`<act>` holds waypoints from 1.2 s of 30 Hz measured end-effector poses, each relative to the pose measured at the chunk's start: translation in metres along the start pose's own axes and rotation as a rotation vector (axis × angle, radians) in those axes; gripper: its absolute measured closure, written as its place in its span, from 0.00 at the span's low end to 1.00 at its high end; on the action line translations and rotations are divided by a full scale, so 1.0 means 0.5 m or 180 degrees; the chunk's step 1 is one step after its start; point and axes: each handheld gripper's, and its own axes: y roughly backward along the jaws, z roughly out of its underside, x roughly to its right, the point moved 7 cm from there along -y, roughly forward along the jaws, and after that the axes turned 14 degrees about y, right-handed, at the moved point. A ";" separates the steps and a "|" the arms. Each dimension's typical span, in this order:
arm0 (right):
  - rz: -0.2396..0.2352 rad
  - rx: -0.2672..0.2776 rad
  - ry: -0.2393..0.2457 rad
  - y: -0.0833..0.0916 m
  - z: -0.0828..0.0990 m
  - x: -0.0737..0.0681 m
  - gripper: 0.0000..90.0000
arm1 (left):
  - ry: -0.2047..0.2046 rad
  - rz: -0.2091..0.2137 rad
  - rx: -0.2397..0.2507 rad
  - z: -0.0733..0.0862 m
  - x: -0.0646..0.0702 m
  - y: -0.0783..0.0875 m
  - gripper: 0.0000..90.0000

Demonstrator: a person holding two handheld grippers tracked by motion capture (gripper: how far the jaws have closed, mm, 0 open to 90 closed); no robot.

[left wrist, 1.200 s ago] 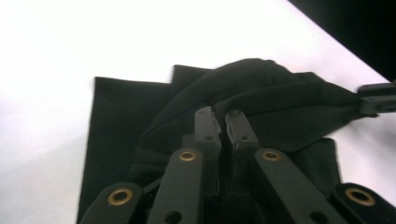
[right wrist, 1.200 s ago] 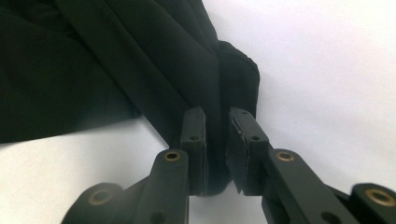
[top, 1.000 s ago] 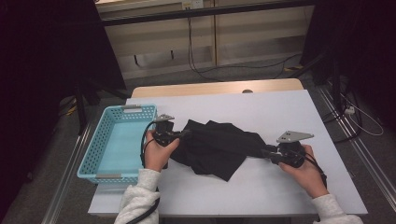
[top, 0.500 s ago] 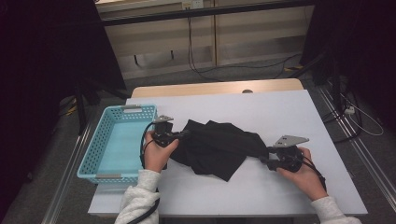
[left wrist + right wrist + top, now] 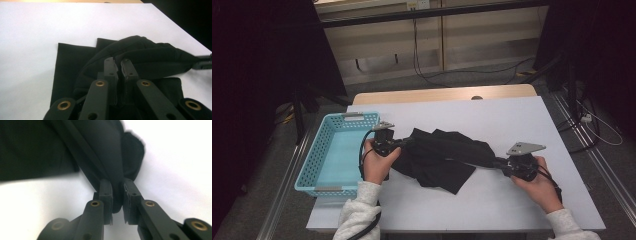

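A black cloth point(image 5: 439, 157) lies crumpled on the white table point(image 5: 512, 120), just to the right of the light blue basket point(image 5: 334, 150) that stands at the table's left edge. The left gripper point(image 5: 398, 145) sits between the basket and the cloth, right beside the basket's right wall, and its jaws are clamped on the cloth's left end — in the left gripper view the fabric point(image 5: 140, 57) bunches up around the two pads, which stand nearly together. The right gripper point(image 5: 498, 163) is well to the right of the basket, at the cloth's far end; its jaws have just been closing and now pinch a narrow fold of the fabric point(image 5: 110, 162) between them, as the right gripper view shows. Between the two grippers a thick ridge of cloth runs raised and drawn out, while the rest spreads flat on the table toward the person — one corner pointing at the near edge. The basket is apart from the cloth.
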 end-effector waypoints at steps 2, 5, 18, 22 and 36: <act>-0.0020 0.0085 -0.0095 0.017 -0.007 0.011 0.89 | 0.0008 0.0045 0.0013 -0.001 0.006 0.001 0.95; -0.0032 0.0214 -0.0173 0.047 -0.018 0.027 0.87 | -0.0020 0.0070 -0.0018 0.001 0.014 -0.004 0.95; 0.0454 0.0099 -0.0285 -0.027 -0.009 0.044 0.64 | -0.0013 -0.0211 -0.0088 0.018 -0.025 -0.039 0.92; 0.0441 0.0113 -0.0347 -0.020 -0.008 0.049 0.61 | -0.0029 -0.0180 -0.0150 0.024 -0.025 -0.041 0.89; 0.0499 -0.0057 -0.0432 -0.023 0.013 0.057 0.92 | -0.0225 0.0017 -0.0215 0.047 -0.006 -0.036 0.41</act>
